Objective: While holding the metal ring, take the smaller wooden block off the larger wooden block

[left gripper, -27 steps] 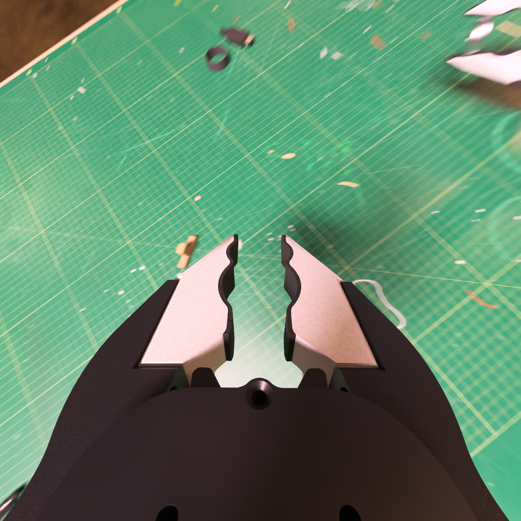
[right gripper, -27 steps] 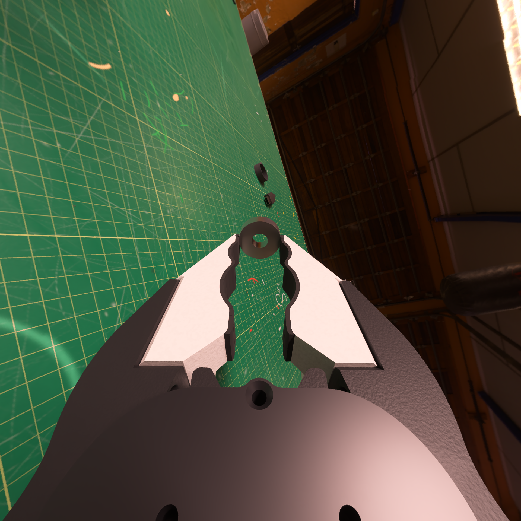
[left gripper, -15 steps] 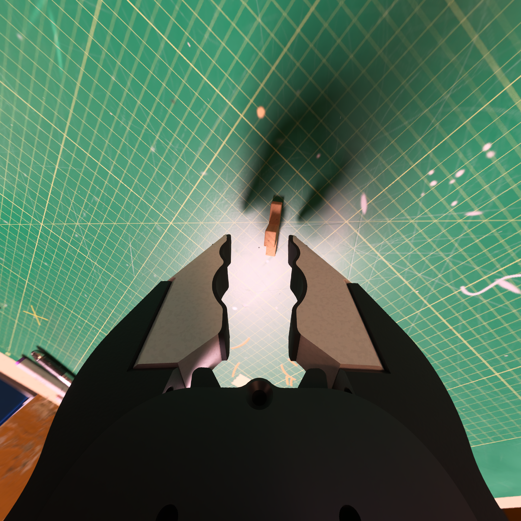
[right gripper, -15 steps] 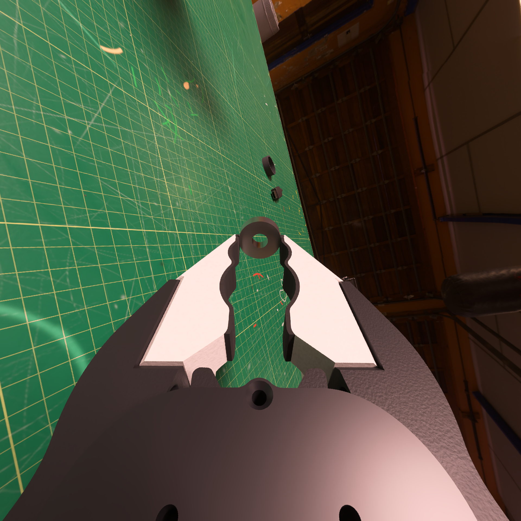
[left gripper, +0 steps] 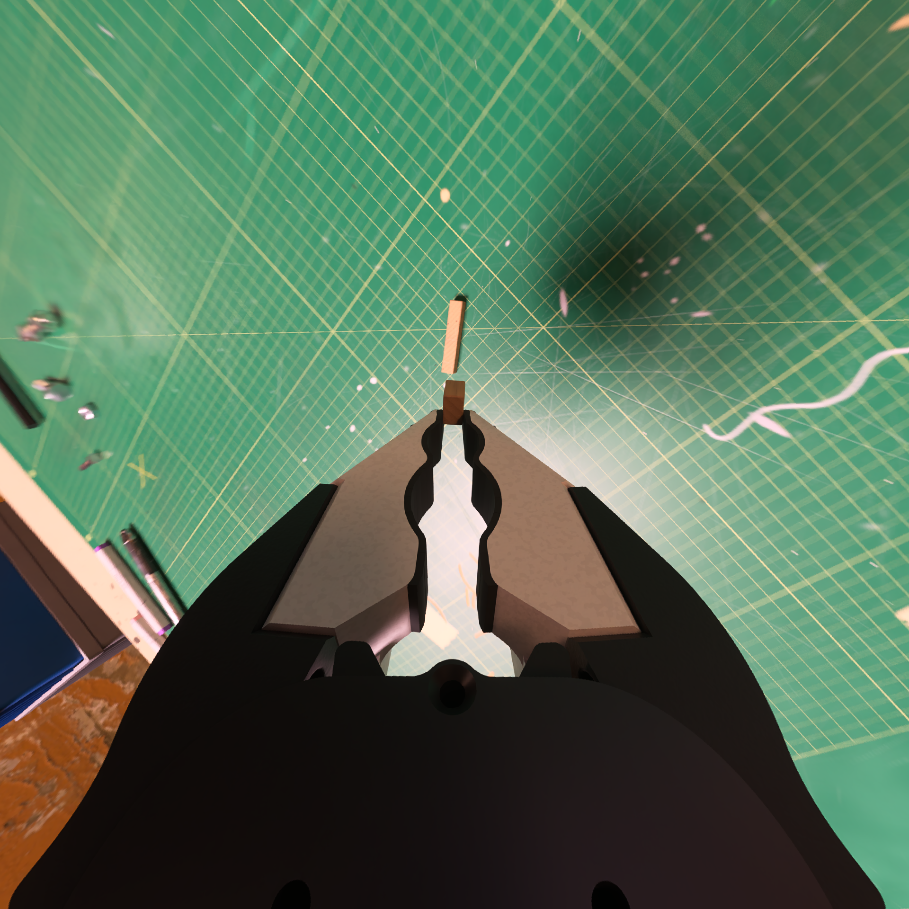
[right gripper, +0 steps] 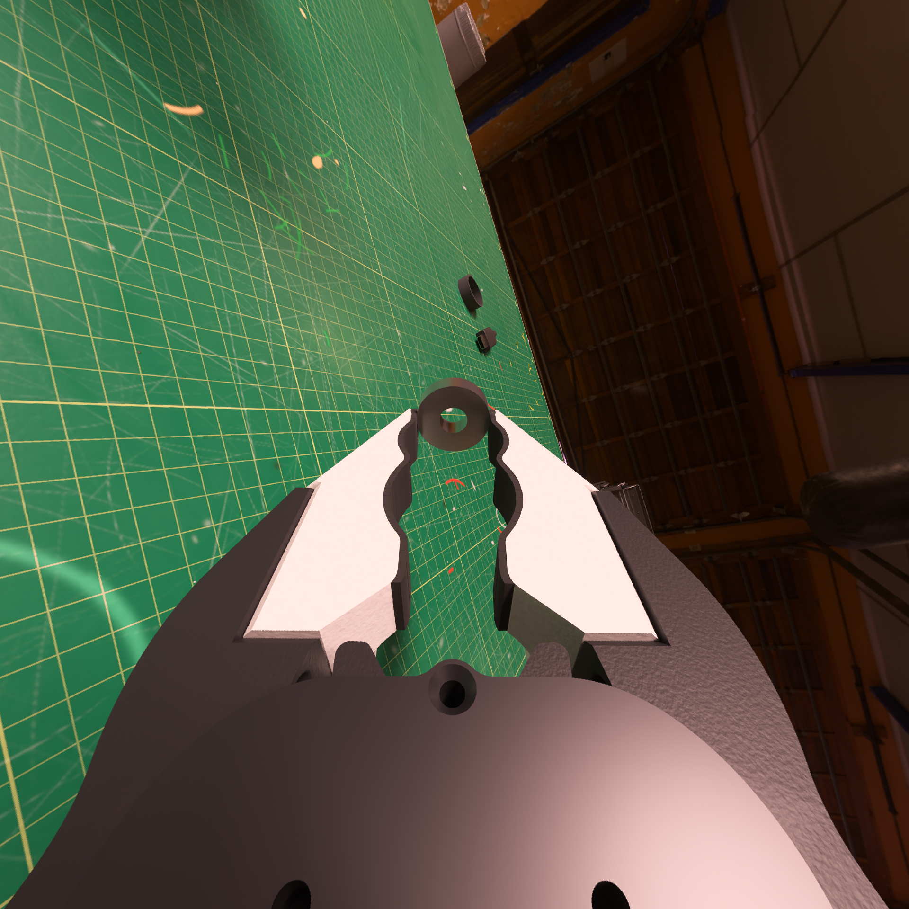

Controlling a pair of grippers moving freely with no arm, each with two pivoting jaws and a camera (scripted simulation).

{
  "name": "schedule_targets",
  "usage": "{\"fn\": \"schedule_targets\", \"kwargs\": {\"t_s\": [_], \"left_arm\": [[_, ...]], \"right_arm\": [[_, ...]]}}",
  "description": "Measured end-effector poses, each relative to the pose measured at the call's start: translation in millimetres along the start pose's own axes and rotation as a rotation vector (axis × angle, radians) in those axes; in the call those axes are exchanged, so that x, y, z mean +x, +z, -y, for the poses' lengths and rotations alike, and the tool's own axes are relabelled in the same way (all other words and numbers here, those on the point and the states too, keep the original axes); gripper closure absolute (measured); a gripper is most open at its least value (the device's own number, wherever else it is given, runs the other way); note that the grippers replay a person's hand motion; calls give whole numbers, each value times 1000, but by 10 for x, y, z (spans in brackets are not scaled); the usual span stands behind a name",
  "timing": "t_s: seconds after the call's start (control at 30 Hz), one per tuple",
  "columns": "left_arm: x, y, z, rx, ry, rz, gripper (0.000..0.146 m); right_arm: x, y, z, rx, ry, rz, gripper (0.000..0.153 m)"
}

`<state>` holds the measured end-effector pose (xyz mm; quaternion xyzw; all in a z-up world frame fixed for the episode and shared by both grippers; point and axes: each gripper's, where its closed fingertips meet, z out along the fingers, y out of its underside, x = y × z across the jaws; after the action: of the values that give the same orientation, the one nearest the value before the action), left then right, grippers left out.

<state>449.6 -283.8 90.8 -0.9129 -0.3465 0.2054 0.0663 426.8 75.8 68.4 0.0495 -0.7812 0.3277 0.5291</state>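
Between left hand-held gripper tips: short tan smaller wooden block.

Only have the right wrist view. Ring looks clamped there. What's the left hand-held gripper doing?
Observer: The left hand-held gripper is shut on the smaller wooden block, pinched at the fingertips.
Operator: Clear of the larger one?
Observer: Yes. The larger wooden block lies on the green mat, and a strip of mat shows between the two blocks.
Operator: Anything close by?
Observer: Nothing close. Two pens lie at the mat's edge, far left in that view.
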Motion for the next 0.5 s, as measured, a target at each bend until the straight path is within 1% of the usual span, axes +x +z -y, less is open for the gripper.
{"fn": "schedule_targets", "kwargs": {"t_s": [0.1,0.27,0.33,0.37,0.4,0.43,0.5], "left_arm": [[-26,-641,62,121,-16,62,139],[14,-1921,193,327,-5,184,139],[156,-2234,203,356,25,191,139],[254,-2290,202,354,44,184,139],[370,-2274,201,343,67,169,139],[507,-2184,197,322,92,144,139],[801,-1831,171,262,123,79,139]], "right_arm": [[4,-7,4,1,-1,-5,125],[-4,-5,3,-7,-22,-12,125],[-1,-8,1,-9,-25,-15,125],[5,-12,1,-10,-26,-20,125],[9,-15,2,-10,-26,-23,125],[13,-17,3,-9,-26,-25,125],[15,-19,3,-9,-30,-29,125]]}}
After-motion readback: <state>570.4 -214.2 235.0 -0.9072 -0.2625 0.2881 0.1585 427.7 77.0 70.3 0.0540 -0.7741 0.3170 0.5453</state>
